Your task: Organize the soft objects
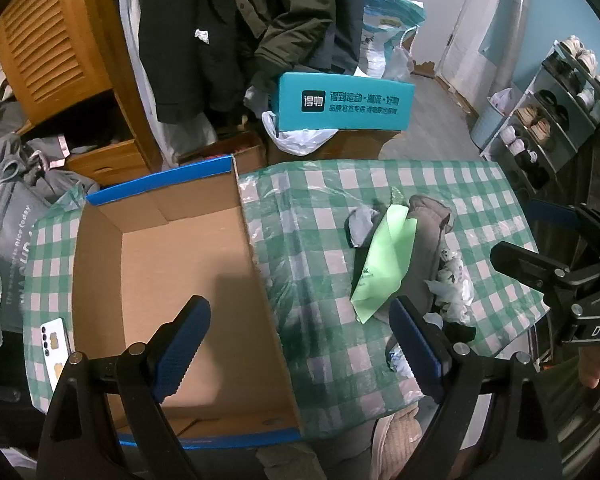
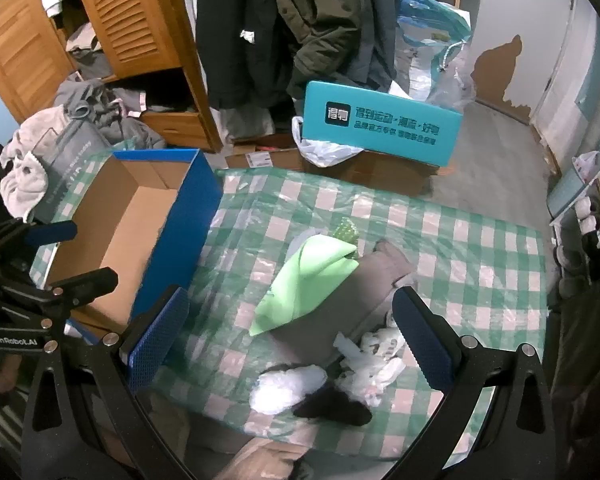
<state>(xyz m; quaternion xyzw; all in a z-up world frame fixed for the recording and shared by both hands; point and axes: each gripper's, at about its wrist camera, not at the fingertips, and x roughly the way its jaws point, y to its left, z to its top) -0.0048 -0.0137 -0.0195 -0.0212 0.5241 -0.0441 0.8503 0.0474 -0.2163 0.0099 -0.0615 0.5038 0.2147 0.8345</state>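
An open cardboard box [image 1: 172, 280] with blue outer walls [image 2: 180, 236] lies empty on the left of the green checked tablecloth [image 1: 480, 200]. A pile of soft things lies on the right: a light green bag [image 1: 384, 260] [image 2: 304, 284] over a brown-grey cloth [image 1: 426, 232] [image 2: 340, 312], a grey sock [image 1: 362, 220], crumpled white plastic [image 1: 456, 284] [image 2: 376, 356], a white and black item [image 2: 300, 392]. My left gripper [image 1: 300, 340] is open over the box's right wall. My right gripper [image 2: 292, 340] is open just above the pile.
A white phone [image 1: 54, 346] lies left of the box. A teal box [image 1: 344, 102] stands on cartons behind the table. Coats hang by a wooden wardrobe [image 2: 132, 32]. A shoe rack [image 1: 556, 112] stands at the right. Clothes are heaped at the left [image 2: 40, 160].
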